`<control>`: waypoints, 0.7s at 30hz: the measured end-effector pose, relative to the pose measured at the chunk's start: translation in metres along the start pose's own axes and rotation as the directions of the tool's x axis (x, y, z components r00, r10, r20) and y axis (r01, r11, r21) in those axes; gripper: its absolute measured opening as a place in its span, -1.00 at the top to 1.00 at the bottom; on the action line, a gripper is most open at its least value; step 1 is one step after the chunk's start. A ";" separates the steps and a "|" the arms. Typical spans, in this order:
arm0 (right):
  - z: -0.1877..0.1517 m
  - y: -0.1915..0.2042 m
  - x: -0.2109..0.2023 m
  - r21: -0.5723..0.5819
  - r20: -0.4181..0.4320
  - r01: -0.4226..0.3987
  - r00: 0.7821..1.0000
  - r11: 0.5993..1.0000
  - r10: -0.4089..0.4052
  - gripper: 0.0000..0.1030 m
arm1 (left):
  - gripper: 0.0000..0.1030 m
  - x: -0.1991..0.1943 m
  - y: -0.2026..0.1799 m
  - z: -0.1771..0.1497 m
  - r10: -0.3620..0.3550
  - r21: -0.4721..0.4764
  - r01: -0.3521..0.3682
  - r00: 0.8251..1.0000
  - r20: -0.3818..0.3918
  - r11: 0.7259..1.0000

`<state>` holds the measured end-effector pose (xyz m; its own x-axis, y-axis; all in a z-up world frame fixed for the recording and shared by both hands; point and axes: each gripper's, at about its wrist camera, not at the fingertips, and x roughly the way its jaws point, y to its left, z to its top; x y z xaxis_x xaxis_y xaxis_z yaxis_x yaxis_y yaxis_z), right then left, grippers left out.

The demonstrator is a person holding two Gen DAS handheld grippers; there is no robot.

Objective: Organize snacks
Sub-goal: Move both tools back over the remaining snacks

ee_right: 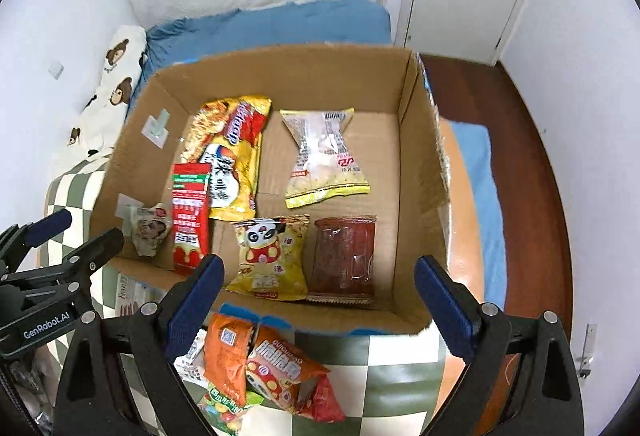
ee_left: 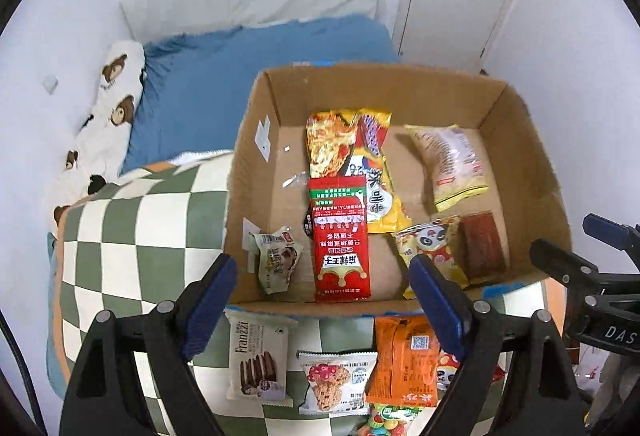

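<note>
Inside cardboard box (ee_right: 280,76) on checkered blanket (ee_left: 132,220): red packet (ee_left: 340,236), panda snack bag (ee_right: 272,256), dark red pack (ee_right: 344,256), others. Near box front, outside: Franzzi cookie pack (ee_left: 258,360), orange pouch (ee_left: 400,360), possibly candy bag, partly cut off. Left gripper (ee_left: 320,300) fingers spread wide, holding nothing; right gripper (ee_right: 320,304) likewise.

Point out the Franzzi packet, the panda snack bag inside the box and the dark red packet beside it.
Franzzi packet (ee_left: 258,360): left wrist view, front face.
Panda snack bag (ee_right: 269,256): right wrist view, panda print.
Dark red packet (ee_right: 345,256): right wrist view, middle of wrapper.
</note>
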<state>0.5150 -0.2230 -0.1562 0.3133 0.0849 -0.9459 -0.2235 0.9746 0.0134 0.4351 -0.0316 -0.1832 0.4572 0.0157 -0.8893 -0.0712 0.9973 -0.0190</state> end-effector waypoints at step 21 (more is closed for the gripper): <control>-0.073 0.019 -0.086 0.019 0.129 -0.097 0.987 0.995 0.094 -0.90 | -0.70 -0.078 0.019 -0.063 -0.008 -0.050 0.015 0.991 0.132 0.999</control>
<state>0.4167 -0.2268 -0.0978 0.4073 0.2018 -0.8907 -0.2348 0.9656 0.1114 0.3426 -0.0187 -0.1431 0.5707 0.0171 -0.8210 -0.1090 0.9925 -0.0551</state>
